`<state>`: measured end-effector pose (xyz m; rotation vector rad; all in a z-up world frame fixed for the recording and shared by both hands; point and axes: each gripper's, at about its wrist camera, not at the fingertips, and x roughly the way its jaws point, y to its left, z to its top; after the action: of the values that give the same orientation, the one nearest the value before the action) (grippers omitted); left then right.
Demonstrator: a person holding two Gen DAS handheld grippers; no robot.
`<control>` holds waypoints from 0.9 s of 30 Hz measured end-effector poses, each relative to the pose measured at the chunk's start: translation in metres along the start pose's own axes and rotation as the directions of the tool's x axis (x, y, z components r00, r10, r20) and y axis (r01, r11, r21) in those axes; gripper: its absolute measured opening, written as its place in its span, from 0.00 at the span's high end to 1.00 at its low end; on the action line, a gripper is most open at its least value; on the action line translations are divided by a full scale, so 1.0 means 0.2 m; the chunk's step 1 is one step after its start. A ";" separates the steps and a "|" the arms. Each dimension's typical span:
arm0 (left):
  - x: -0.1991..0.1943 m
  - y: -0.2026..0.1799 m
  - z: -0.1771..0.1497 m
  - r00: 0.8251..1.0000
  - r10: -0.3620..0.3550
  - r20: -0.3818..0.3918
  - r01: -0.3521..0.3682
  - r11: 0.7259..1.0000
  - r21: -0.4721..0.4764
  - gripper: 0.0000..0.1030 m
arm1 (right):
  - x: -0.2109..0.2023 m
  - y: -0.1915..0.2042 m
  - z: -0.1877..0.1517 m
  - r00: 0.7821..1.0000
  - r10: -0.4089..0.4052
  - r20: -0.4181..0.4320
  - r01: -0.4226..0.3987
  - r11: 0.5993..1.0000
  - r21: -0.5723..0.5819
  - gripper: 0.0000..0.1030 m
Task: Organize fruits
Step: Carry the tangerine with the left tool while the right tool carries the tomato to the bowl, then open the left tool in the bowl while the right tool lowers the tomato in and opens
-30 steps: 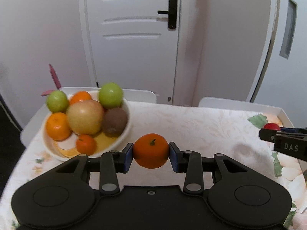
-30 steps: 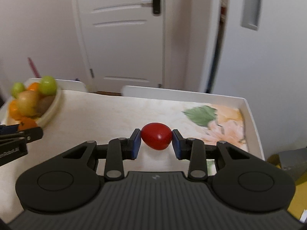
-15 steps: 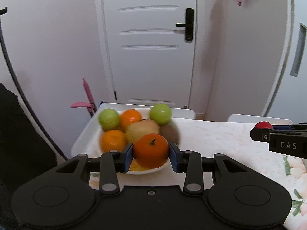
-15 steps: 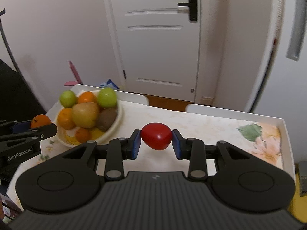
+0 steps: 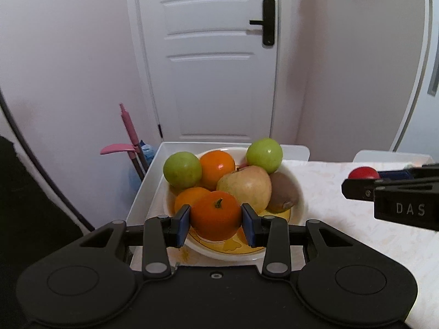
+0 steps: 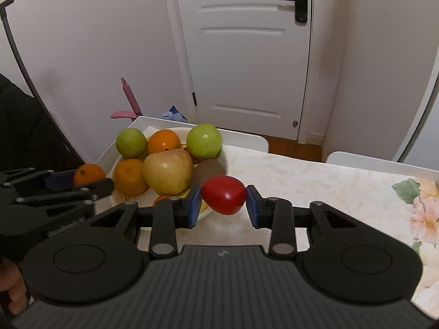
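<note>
Left wrist view: left gripper [image 5: 216, 220] pinches a mandarin [image 5: 216, 215] over the bowl [image 5: 299, 205], likely for dropping in; right gripper [image 6: 222, 201] pinches a red fruit [image 6: 223, 198] nearby.

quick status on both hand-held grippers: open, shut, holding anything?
Left hand-held gripper: shut on the mandarin.
Right hand-held gripper: shut on the red tomato.

I see an orange tangerine [image 5: 216, 215] between blue pads [image 5: 183, 225], a red tomato [image 6: 223, 194], green apples [image 5: 182, 169], a white bowl [image 5: 300, 197] with yellow inside, and a floral tablecloth [image 6: 422, 213].
</note>
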<state>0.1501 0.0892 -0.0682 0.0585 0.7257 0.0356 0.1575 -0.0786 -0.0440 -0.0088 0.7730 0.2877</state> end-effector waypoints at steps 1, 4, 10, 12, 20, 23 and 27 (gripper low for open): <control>0.03 0.00 -0.01 1.000 -0.005 -0.006 0.005 1.000 0.015 0.58 | 0.02 0.01 0.00 1.000 -0.002 -0.003 0.002 1.000 0.002 0.52; 0.12 0.01 -0.03 1.000 -0.022 -0.019 0.023 0.999 0.046 0.58 | 0.07 0.04 0.00 1.000 -0.014 -0.015 0.014 1.000 0.012 0.52; 0.25 0.01 -0.06 0.998 -0.048 -0.042 0.052 0.994 0.092 0.58 | 0.15 0.06 -0.01 0.999 -0.039 -0.034 0.041 0.998 0.039 0.52; 0.27 0.00 -0.07 0.998 -0.058 -0.040 0.062 0.992 0.108 0.58 | 0.16 0.06 -0.02 0.998 -0.045 -0.036 0.047 0.998 0.044 0.52; 0.26 0.02 -0.08 0.997 -0.076 -0.013 0.077 0.989 0.129 0.17 | 0.17 0.06 -0.03 0.997 -0.066 -0.041 0.068 0.996 0.050 0.52; 0.24 0.04 -0.07 0.997 -0.079 -0.012 0.080 0.988 0.133 0.17 | 0.17 0.06 -0.03 0.997 -0.064 -0.043 0.066 0.996 0.052 0.52; 0.22 0.07 -0.07 0.997 -0.072 -0.021 0.074 0.989 0.131 0.12 | 0.17 0.07 -0.03 0.997 -0.055 -0.051 0.057 0.998 0.040 0.52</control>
<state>0.1735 0.1054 -0.1067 0.1582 0.7450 -0.0820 0.1739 -0.0577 -0.0705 0.0009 0.8264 0.2187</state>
